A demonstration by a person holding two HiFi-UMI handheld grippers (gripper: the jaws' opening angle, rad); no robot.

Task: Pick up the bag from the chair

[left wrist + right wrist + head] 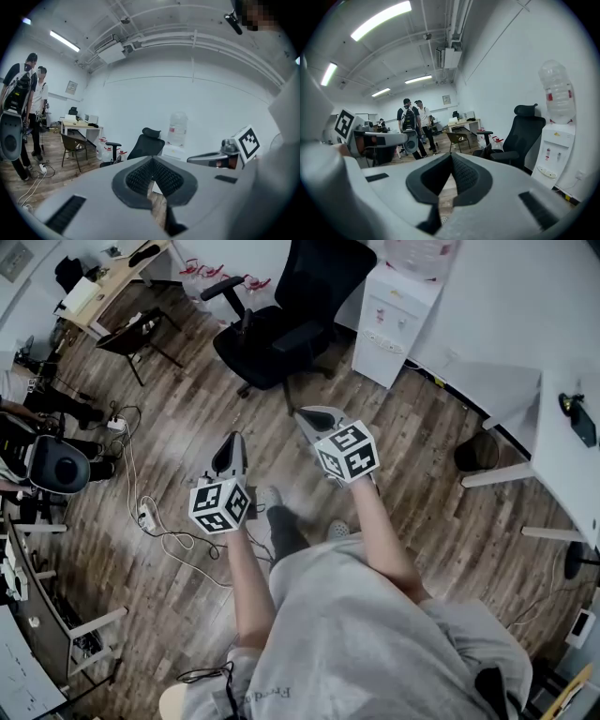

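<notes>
A black office chair (281, 324) stands on the wood floor ahead of me. A dark bag-like shape (300, 336) lies on its seat, hard to tell from the black upholstery; the right gripper view shows it as a dark peak (488, 151) on the seat. My left gripper (232, 441) and right gripper (306, 414) are held side by side at waist height, short of the chair. Both point toward it, and both are shut with nothing between the pads. The chair (143, 146) shows past the left gripper (151, 160), and the right gripper (451, 158) has it to its right.
A white water dispenser (398, 310) stands right of the chair, and a dark bin (478, 452) sits further right by a white table (567, 442). A brown chair (131, 334) and desk (112, 277) are at far left. Cables (145, 514) trail on the floor. Two people (28, 117) stand at left.
</notes>
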